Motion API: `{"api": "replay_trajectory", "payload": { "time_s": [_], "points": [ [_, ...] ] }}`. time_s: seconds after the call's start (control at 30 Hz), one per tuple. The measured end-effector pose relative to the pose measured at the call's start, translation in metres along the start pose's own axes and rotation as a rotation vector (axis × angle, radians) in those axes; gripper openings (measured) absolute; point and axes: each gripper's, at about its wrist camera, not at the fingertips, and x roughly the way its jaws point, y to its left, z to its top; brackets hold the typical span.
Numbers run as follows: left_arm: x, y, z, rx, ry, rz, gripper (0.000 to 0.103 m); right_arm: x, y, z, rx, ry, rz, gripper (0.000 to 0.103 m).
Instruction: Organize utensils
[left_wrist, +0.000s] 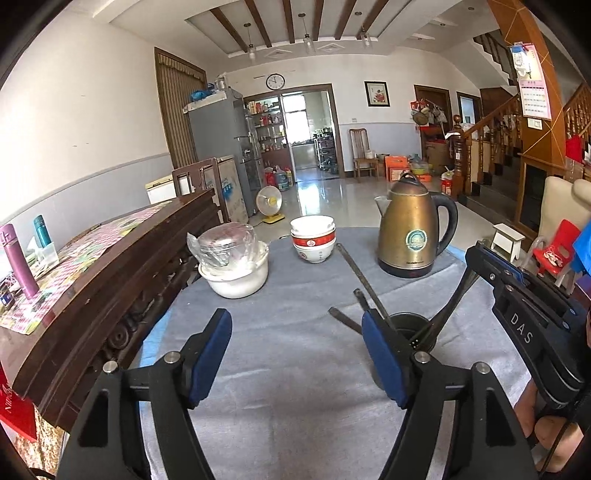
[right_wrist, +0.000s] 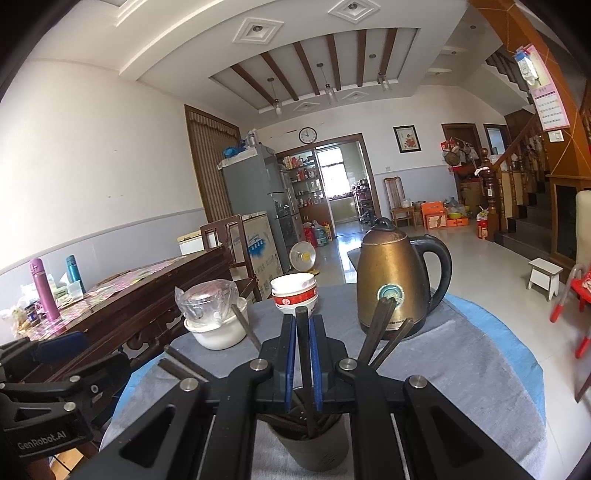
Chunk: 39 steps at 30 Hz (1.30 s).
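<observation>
A dark grey holder cup (right_wrist: 313, 445) stands on the grey cloth, with several dark chopsticks (right_wrist: 380, 334) fanning out of it. My right gripper (right_wrist: 303, 328) is shut on one dark chopstick (right_wrist: 303, 354) that stands upright with its lower end inside the cup. In the left wrist view the cup (left_wrist: 415, 332) sits just right of my left gripper (left_wrist: 297, 330), which is open and empty above the cloth. The chopsticks (left_wrist: 356, 275) lean out of the cup there. The right gripper body (left_wrist: 532, 317) reaches in from the right.
A brass kettle (left_wrist: 413, 236), stacked bowls (left_wrist: 314, 238) and a white pot with a wrapped glass bowl (left_wrist: 232, 262) stand at the table's far side. A dark wooden table (left_wrist: 122, 280) borders the left edge. The grey cloth (left_wrist: 288, 354) covers the round table.
</observation>
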Motion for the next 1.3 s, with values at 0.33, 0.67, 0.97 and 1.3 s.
{"api": "replay_trajectory", "payload": {
  "time_s": [0.33, 0.67, 0.97, 1.3],
  "points": [
    [-0.007, 0.009, -0.01, -0.012, 0.015, 0.006, 0.08, 0.001, 0.008, -0.004, 0.004, 0.056, 0.01, 0.01],
    [-0.005, 0.017, -0.027, -0.001, 0.057, 0.0, 0.085, -0.014, -0.006, -0.02, 0.122, 0.081, 0.053, 0.063],
    [0.0, 0.025, -0.048, -0.02, 0.113, -0.007, 0.085, -0.049, 0.0, -0.029, 0.092, 0.026, 0.053, 0.063],
    [-0.008, 0.026, -0.057, -0.019, 0.116, -0.017, 0.085, -0.07, 0.007, -0.042, 0.058, 0.062, 0.023, 0.063]
  ]
}}
